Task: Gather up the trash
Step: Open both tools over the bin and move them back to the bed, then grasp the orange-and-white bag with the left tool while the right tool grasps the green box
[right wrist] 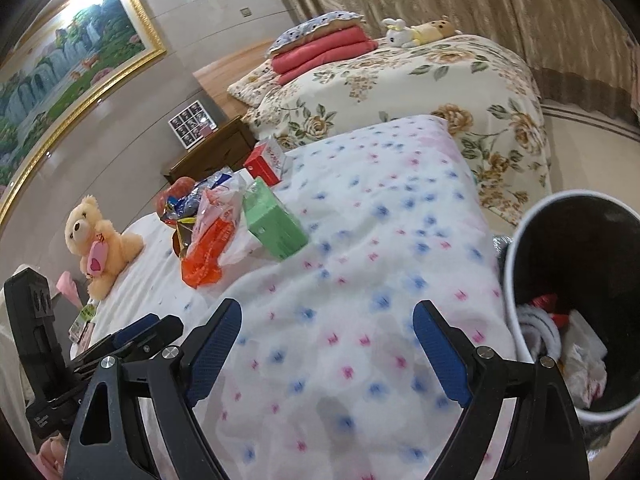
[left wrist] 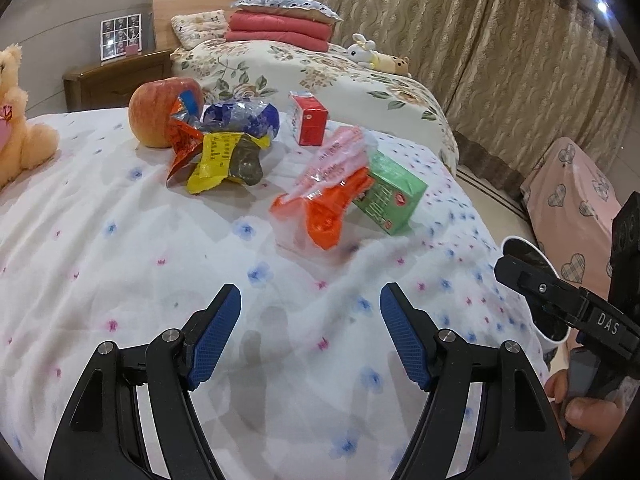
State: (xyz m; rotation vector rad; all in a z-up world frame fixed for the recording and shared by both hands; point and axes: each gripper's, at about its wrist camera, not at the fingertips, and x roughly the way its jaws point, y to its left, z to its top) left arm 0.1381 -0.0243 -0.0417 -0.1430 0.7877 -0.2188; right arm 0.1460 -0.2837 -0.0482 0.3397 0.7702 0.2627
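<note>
Trash lies on the flowered white bed cover (left wrist: 120,240): an orange and clear wrapper (left wrist: 324,196), a green carton (left wrist: 390,192), a red carton (left wrist: 310,120), and a heap of yellow, blue and orange wrappers (left wrist: 224,140). My left gripper (left wrist: 310,312) is open and empty, a short way in front of the orange wrapper. My right gripper (right wrist: 328,328) is open and empty above the cover. The same orange wrapper (right wrist: 208,248), green carton (right wrist: 272,224) and red carton (right wrist: 266,162) lie ahead to its left. A black bin (right wrist: 568,264) with trash inside stands at the right.
A red apple (left wrist: 158,112) sits behind the wrapper heap. A teddy bear (right wrist: 98,240) sits at the left of the bed. A second bed (right wrist: 420,80) with folded red blankets lies beyond. A wooden nightstand (left wrist: 116,80) stands between the beds.
</note>
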